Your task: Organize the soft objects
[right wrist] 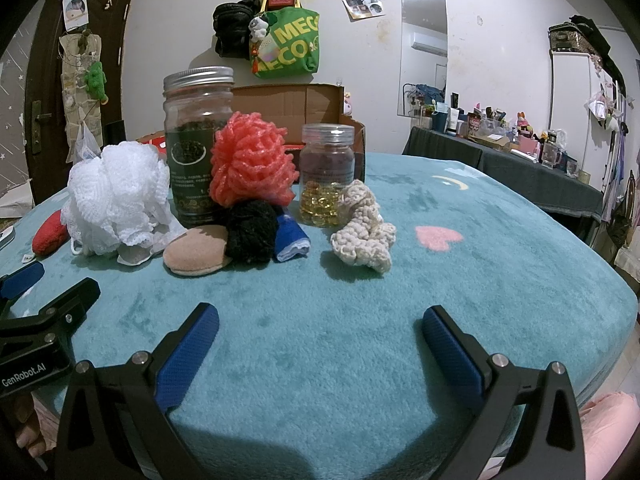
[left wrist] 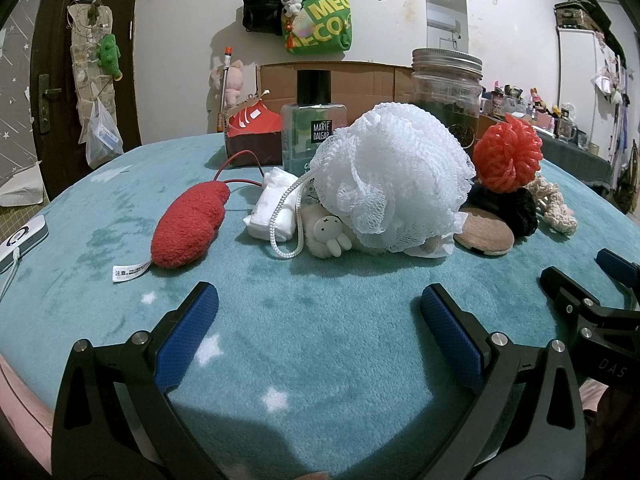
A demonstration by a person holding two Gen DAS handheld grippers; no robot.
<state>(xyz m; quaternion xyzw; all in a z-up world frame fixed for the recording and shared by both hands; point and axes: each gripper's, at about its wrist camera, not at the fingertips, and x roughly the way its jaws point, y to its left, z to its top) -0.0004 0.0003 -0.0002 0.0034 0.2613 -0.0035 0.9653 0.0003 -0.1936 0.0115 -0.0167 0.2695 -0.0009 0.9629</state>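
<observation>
While the big white mesh bath pouf (left wrist: pixel 394 178) sits mid-bench on the teal fleece cover (left wrist: pixel 320 320), a coral net scrubber (right wrist: pixel 252 164) rests on a black yarn ball (right wrist: pixel 250 234) beside it. Left gripper (left wrist: pixel 319 306) and right gripper (right wrist: pixel 320 330) both hover empty, fingers spread wide.

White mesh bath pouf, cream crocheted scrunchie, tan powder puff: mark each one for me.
White mesh bath pouf (left wrist: pixel 394 172), left wrist view, middle of the ruffled netting.
Cream crocheted scrunchie (right wrist: pixel 362 236), right wrist view, centre of the knit.
Tan powder puff (right wrist: pixel 196 252), right wrist view, top face.
</observation>
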